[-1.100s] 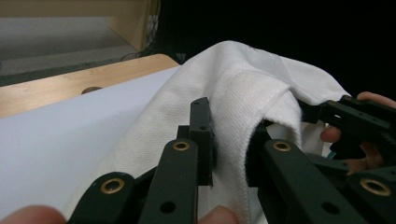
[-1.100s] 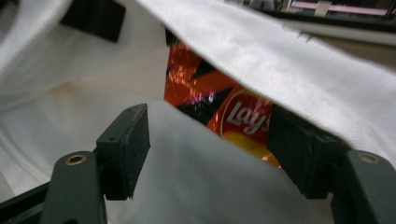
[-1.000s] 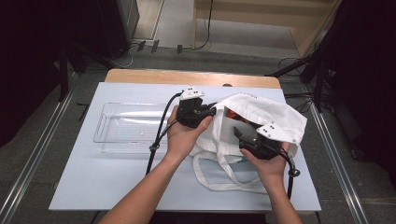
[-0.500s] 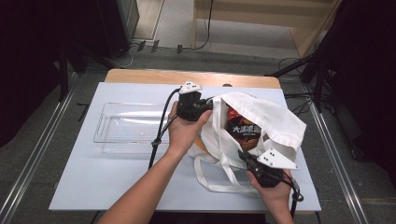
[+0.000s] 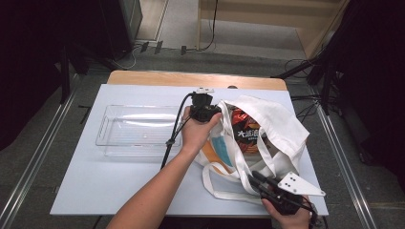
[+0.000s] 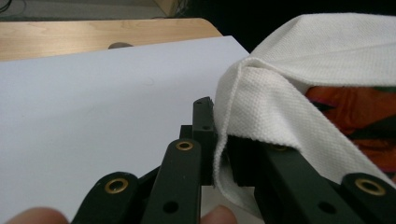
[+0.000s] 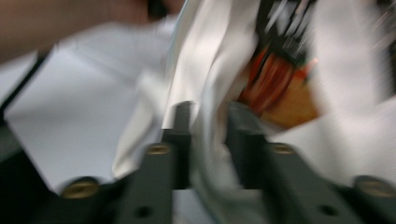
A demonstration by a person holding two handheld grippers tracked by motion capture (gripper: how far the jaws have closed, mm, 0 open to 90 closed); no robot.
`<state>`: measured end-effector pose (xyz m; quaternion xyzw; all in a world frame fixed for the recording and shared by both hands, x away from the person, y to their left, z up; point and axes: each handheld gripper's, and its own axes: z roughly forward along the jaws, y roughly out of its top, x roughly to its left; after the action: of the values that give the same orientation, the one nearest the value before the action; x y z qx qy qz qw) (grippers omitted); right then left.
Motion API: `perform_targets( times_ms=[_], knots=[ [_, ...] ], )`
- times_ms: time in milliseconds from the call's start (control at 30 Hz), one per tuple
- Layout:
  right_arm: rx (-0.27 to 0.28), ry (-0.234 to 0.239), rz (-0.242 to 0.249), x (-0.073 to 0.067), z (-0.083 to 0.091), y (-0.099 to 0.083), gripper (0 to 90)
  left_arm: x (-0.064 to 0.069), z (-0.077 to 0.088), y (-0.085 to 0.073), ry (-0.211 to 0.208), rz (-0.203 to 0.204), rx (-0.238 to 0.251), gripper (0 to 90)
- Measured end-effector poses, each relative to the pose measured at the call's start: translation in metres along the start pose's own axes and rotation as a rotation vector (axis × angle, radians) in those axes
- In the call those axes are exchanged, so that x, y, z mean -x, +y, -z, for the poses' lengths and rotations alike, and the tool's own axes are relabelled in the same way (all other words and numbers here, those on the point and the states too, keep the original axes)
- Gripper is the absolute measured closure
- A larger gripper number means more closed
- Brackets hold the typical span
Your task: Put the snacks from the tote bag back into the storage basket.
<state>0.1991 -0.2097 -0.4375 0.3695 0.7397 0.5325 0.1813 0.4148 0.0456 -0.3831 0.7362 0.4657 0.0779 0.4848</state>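
A white canvas tote bag (image 5: 279,126) lies on the table, its mouth spread wide. An orange snack packet (image 5: 246,133) and something blue (image 5: 222,145) show inside. My left gripper (image 5: 210,110) is at the bag's left rim and is shut on a fold of the canvas (image 6: 261,112). My right gripper (image 5: 255,177) is near the front edge by the bag's straps (image 5: 224,188). Its jaws have just been opening. In the blurred right gripper view white cloth (image 7: 210,93) hangs in the gap between the jaws of that gripper (image 7: 210,116).
A clear plastic tray (image 5: 102,129) stands to the left of the bag on the white tabletop (image 5: 119,186). A wooden strip (image 5: 191,78) runs along the table's far edge. Metal rails flank the table, and cables lie on the floor beyond.
My right hand has drawn back from the bag's right side to the near edge by the straps. The bag's mouth has spread open, baring the orange packet. The left hand sank a little.
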Motion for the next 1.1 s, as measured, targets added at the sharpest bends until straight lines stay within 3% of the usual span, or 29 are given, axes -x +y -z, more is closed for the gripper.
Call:
perform_targets(
  times_ms=[133,300,467,500,600,667,767,833,933,1000,1100],
  knots=[
    [0.134,-0.085,-0.02,0.007,0.016,0.025,62.3,0.001,0.004,-0.002,-0.012,-0.005,0.007,84.0],
    [0.203,-0.244,-0.036,0.021,0.016,0.055,40.5,0.004,0.007,-0.005,-0.019,-0.007,0.014,83.7],
    [0.147,-0.357,-0.065,0.022,-0.01,0.067,19.4,0.007,0.009,-0.006,-0.019,-0.01,0.018,82.9],
    [0.133,-0.39,-0.053,0.02,-0.016,0.066,17.4,0.007,0.009,-0.006,-0.019,-0.01,0.018,82.8],
    [0.088,-0.556,-0.011,0.017,-0.037,0.062,11.0,0.008,0.011,-0.008,-0.022,-0.02,0.019,82.8],
    [0.068,-0.591,-0.003,0.017,-0.046,0.059,9.7,0.009,0.013,-0.009,-0.025,-0.024,0.018,82.9],
    [0.023,-0.661,0.003,0.02,-0.053,0.057,18.9,0.009,0.016,-0.009,-0.037,-0.035,0.015,83.8],
    [0.01,-0.68,0.009,0.022,-0.053,0.056,39.8,0.008,0.018,-0.009,-0.039,-0.043,0.013,84.2],
    [0.037,-0.626,-0.008,0.029,-0.043,0.055,73.3,0.007,0.019,-0.011,-0.045,-0.046,0.013,84.6],
    [0.074,-0.585,-0.043,0.036,-0.032,0.058,85.3,0.009,0.02,-0.012,-0.057,-0.065,0.013,84.7],
    [0.13,-0.561,-0.062,0.044,-0.019,0.067,88.2,0.016,0.022,-0.015,-0.047,-0.111,0.013,85.0]
  ],
)
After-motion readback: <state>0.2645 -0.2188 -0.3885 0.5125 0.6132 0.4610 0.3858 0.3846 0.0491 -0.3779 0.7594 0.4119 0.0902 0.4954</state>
